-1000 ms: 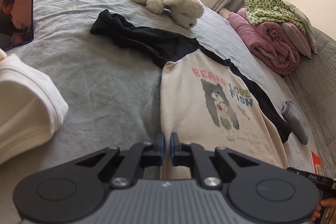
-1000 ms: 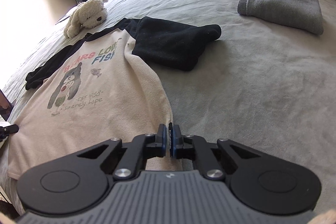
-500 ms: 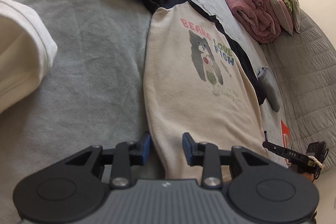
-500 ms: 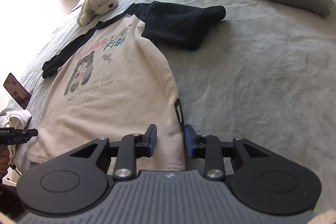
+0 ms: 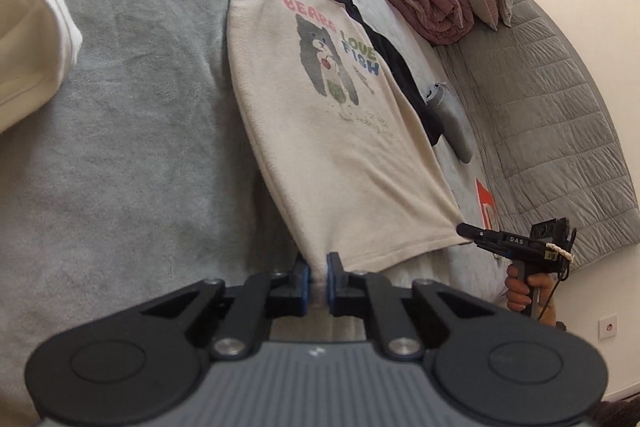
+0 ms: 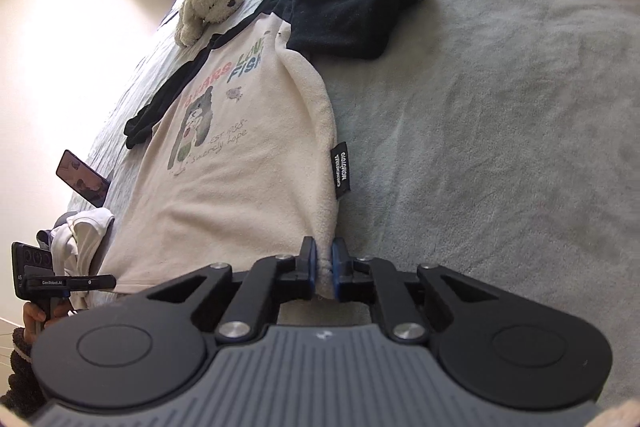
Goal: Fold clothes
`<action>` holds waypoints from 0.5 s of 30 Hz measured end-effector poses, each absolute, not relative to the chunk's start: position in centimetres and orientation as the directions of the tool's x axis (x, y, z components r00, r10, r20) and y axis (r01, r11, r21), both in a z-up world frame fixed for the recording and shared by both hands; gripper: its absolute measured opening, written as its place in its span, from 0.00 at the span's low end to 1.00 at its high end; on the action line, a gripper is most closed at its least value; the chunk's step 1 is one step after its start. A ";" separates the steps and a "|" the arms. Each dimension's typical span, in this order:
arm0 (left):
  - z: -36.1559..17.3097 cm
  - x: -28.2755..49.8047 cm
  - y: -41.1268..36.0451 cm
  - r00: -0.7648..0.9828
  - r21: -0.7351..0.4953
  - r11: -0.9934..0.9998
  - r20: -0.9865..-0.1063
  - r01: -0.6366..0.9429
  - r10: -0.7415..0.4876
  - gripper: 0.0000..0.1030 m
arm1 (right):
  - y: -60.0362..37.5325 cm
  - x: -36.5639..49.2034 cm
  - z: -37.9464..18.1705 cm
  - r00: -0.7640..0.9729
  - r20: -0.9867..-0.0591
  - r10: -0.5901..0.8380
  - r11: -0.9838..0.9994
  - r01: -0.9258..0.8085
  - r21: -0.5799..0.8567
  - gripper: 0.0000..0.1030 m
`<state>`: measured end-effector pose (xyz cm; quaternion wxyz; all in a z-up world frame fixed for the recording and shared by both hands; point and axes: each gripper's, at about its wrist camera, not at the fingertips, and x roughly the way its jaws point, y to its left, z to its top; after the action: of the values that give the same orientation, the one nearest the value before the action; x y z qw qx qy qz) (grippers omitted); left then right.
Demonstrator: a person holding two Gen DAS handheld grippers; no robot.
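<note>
The sweatshirt (image 5: 340, 155) is made of soft, matt cream fleece with a slightly napped surface, and its black sleeves (image 6: 352, 15) are of the same dull cloth. A woven black label (image 6: 341, 171) with a faint sheen is sewn into its side seam. The bed (image 6: 500, 147) is covered with a grey, brushed, matt fabric. The left tool (image 5: 317, 281) and the right tool (image 6: 325, 273) are built of matt black plastic with bright metal screws, blue rubbery pads (image 5: 330, 283) and a ribbed grey housing. A plush toy (image 6: 208, 1) of shaggy white pile is seen, and a quilted grey cover (image 5: 560, 107).
</note>
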<state>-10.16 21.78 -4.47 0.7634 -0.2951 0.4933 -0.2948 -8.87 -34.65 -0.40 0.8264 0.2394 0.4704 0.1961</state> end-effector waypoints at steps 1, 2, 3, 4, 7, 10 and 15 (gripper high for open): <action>-4.2 -10.3 22.2 0.347 -0.750 0.640 -0.563 0.166 -0.750 0.08 | -35.0 -9.0 0.0 0.489 -0.666 0.564 0.795 -0.102 0.598 0.09; -4.1 -10.4 22.5 0.352 -0.746 0.644 -0.565 0.168 -0.746 0.08 | -35.2 -9.1 0.1 0.489 -0.655 0.577 0.782 -0.100 0.615 0.09; -4.2 -10.4 22.7 0.354 -0.735 0.657 -0.577 0.168 -0.736 0.08 | -35.5 -9.1 0.3 0.489 -0.643 0.590 0.769 -0.099 0.631 0.09; -4.3 -10.4 22.7 0.349 -0.724 0.670 -0.593 0.164 -0.726 0.08 | -35.6 -9.1 0.3 0.484 -0.638 0.598 0.762 -0.097 0.641 0.09; -5.9 -10.1 22.2 0.300 -0.673 0.723 -0.666 0.155 -0.683 0.08 | -34.7 -8.7 -0.9 0.428 -0.691 0.582 0.790 -0.097 0.605 0.09; -6.8 -9.6 22.1 0.282 -0.661 0.734 -0.683 0.153 -0.674 0.08 | -33.2 -8.4 -2.2 0.380 -0.764 0.521 0.848 -0.128 0.515 0.09; -6.8 -9.2 22.8 0.273 -0.684 0.717 -0.670 0.135 -0.691 0.14 | -33.1 -8.2 -2.5 0.376 -0.775 0.507 0.858 -0.140 0.494 0.15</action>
<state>-9.17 22.76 -6.81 0.7548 -0.2588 0.5373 -0.2734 -8.23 -33.12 -2.54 0.8106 0.1761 0.5216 0.1997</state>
